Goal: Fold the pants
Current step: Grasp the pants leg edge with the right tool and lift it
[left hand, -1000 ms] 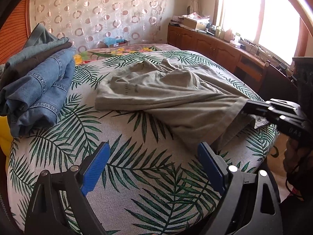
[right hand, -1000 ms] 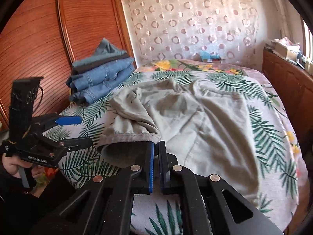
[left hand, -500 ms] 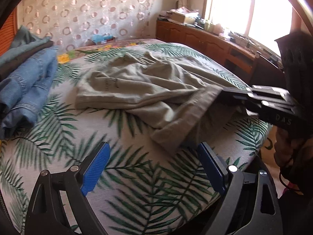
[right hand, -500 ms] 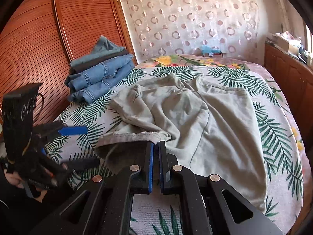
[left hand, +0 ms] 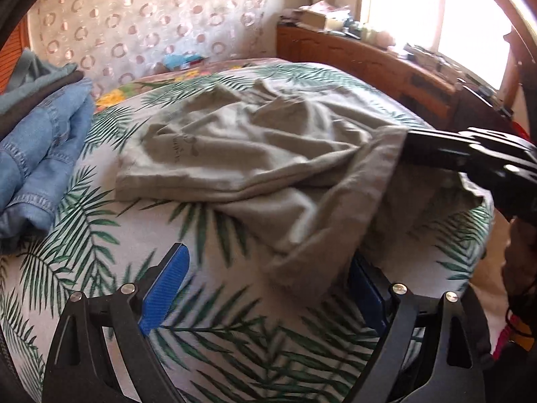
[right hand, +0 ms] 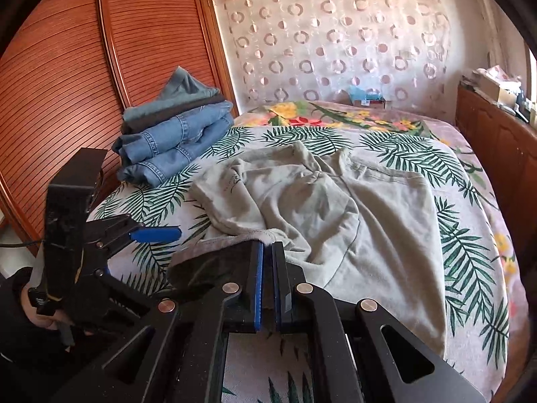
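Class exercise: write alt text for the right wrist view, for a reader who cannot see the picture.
The right gripper is shut on the hem of crumpled grey-green pants spread over a palm-leaf bedspread. At left, the left gripper hangs open near the bed's edge. A stack of folded jeans sits at the bed's far left, beside a slatted wooden wardrobe.

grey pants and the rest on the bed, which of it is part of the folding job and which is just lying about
In the job:
grey pants
right gripper, shut on the pants hem
left gripper, open

Lying about:
stack of jeans
blue box by the wall
clutter on the cabinet
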Tool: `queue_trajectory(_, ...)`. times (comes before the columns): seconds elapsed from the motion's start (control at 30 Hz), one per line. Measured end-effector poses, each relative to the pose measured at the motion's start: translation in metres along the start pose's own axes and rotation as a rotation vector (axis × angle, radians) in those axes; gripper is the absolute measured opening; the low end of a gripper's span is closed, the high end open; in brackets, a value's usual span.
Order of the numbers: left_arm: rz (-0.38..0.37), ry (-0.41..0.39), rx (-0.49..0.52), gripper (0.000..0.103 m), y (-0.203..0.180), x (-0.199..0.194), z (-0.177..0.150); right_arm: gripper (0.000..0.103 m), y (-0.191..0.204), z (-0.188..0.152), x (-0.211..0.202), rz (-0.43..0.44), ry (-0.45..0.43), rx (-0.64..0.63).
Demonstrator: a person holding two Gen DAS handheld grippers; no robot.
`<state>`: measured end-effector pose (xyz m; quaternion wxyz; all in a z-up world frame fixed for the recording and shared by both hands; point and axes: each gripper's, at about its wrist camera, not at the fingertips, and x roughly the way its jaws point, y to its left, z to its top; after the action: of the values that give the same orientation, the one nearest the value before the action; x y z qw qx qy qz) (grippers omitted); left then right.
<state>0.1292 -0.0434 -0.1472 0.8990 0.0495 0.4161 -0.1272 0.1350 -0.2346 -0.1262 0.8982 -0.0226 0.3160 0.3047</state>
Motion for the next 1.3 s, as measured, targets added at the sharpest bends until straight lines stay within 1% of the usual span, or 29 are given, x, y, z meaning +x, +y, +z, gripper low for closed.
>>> queue_trajectory(0.23,0.039,-0.01,-0.022,0.091,0.015,-0.003,-0.001,0.005,0.003,0.001,0.007,-0.001,0.032,-0.012)
queue_trajectory(0.5,0.03,-0.007,-0.028,0.091,0.019,-0.004,-0.005,0.021,0.002,0.001,0.01,-0.024,0.052,-0.021)
queue_trajectory(0.6,0.024,-0.007,-0.027,0.091,0.019,-0.005,-0.006,0.021,0.006,0.004,0.011,-0.023,0.037,-0.031)
queue_trajectory(0.67,0.02,-0.01,-0.02,0.091,0.018,-0.006,-0.006,0.021,0.01,0.004,0.011,-0.009,0.027,-0.048)
queue_trajectory(0.7,0.015,-0.013,-0.019,0.091,0.017,-0.007,-0.007,0.017,0.012,0.005,0.011,-0.001,0.021,-0.054)
queue_trajectory(0.73,0.009,-0.015,-0.018,0.091,0.017,-0.009,-0.007,0.009,0.012,0.005,0.012,0.013,0.019,-0.058)
queue_trajectory(0.77,0.005,-0.016,-0.017,0.091,0.016,-0.01,-0.008,0.005,0.014,0.005,0.011,0.025,0.014,-0.063)
queue_trajectory(0.9,-0.006,-0.029,-0.017,0.091,0.015,-0.017,-0.008,0.004,0.014,0.009,0.001,0.035,-0.029,-0.071)
queue_trajectory(1.1,-0.021,-0.072,-0.012,0.091,0.011,-0.036,-0.003,0.004,0.01,0.016,-0.027,0.03,-0.093,-0.069)
queue_trajectory(1.2,-0.051,-0.105,-0.008,0.091,0.006,-0.052,0.0,0.004,0.012,0.019,-0.042,0.01,-0.122,-0.089)
queue_trajectory(1.3,-0.083,-0.15,0.001,0.091,0.0,-0.072,0.004,0.004,0.008,0.019,-0.051,-0.01,-0.132,-0.089)
